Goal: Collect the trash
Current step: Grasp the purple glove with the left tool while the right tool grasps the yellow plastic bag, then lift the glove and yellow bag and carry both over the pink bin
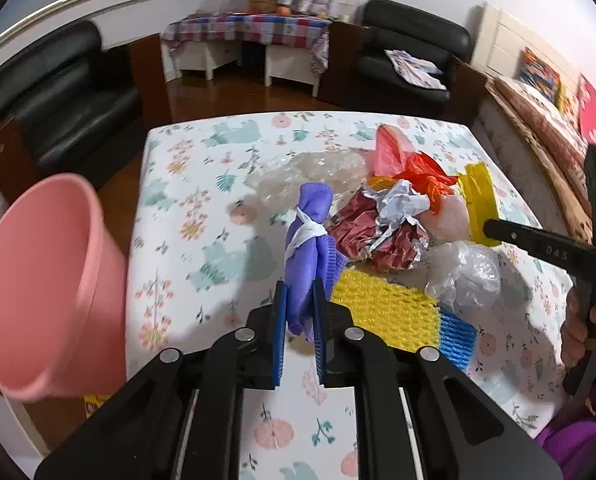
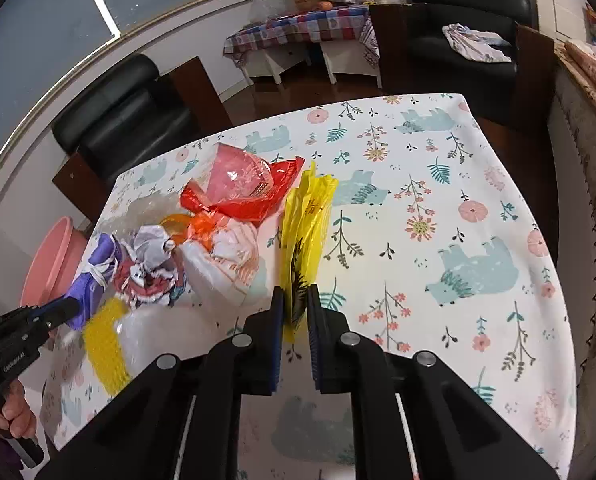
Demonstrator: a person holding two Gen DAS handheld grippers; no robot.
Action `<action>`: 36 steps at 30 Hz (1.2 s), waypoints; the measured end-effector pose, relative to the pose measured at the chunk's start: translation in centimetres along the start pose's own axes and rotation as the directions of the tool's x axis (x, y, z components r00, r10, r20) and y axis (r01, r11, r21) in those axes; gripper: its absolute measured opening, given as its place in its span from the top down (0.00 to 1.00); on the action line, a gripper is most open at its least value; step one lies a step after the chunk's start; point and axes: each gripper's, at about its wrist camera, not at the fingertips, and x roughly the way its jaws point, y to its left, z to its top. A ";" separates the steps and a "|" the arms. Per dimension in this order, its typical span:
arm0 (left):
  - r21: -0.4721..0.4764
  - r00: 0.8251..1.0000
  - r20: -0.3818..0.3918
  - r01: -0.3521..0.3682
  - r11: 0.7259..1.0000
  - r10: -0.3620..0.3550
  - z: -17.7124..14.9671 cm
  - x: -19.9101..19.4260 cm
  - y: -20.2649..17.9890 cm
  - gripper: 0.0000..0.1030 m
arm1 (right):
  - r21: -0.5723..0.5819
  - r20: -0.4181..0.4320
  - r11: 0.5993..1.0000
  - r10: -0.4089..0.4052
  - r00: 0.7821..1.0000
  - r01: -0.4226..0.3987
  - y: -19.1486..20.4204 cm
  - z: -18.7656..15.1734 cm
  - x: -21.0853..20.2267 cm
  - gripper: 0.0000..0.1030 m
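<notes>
Purple knotted cloth (image 1: 308,248), crinkly yellow bag (image 2: 304,240), each between jaws.

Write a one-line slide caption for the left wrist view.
Left claw grips a purple cloth bundle beside the pink bin.

Purple cloth (image 1: 306,240); yellow bag (image 2: 304,240); pink bin (image 1: 45,288); floral, bear-printed white tablecloth (image 2: 438,208)
</notes>
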 end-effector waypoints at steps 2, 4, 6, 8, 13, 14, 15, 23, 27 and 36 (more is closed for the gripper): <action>-0.027 1.000 -0.003 -0.022 0.999 0.022 -0.5 -0.3 0.2 0.89 | -0.012 -0.007 1.000 0.005 1.000 -0.005 0.1 -0.2 -0.3 0.90; -0.054 0.999 -0.014 -0.046 0.997 0.045 -1.0 -0.4 0.5 0.89 | -0.029 -0.018 0.999 0.012 1.000 -0.012 0.3 -0.6 -0.6 0.90; -0.075 0.997 -0.035 -0.067 0.995 0.064 -1.6 -0.4 0.8 0.89 | -0.048 -0.030 0.999 0.012 0.999 -0.013 0.6 -0.9 -0.8 0.90; -0.088 0.996 -0.051 -0.077 0.993 0.073 -1.9 -0.3 1.0 0.89 | -0.061 -0.045 0.998 0.013 0.999 -0.016 0.8 -1.3 -0.8 0.90; -0.085 0.994 -0.064 -0.097 0.992 0.091 -2.4 -0.3 0.7 0.89 | -0.095 -0.077 0.995 0.006 0.997 -0.013 1.4 -1.9 -0.7 0.90; -0.083 0.993 -0.065 -0.099 0.992 0.094 -2.4 -0.2 0.6 0.89 | -0.100 -0.083 0.995 0.003 0.997 -0.011 1.5 -2.0 -0.7 0.90; -0.078 0.993 -0.067 -0.105 0.991 0.100 -2.3 -0.2 0.4 0.88 | -0.104 -0.086 0.995 0.001 0.996 -0.010 1.5 -2.1 -0.7 0.90; -0.069 0.992 -0.077 -0.103 0.992 0.097 -2.1 0.0 0.2 0.85 | -0.134 -0.104 0.991 -0.016 0.994 0.002 1.9 -2.2 -0.6 0.76; -0.066 0.992 -0.077 -0.103 0.992 0.098 -2.1 0.1 0.1 0.85 | -0.130 -0.095 0.991 -0.015 0.995 0.003 1.9 -2.2 -0.7 0.62; -0.060 0.993 -0.066 -0.099 0.993 0.095 -2.1 0.1 0.0 0.85 | -0.105 -0.092 0.994 -0.009 0.996 -0.001 1.4 -2.0 -0.2 0.65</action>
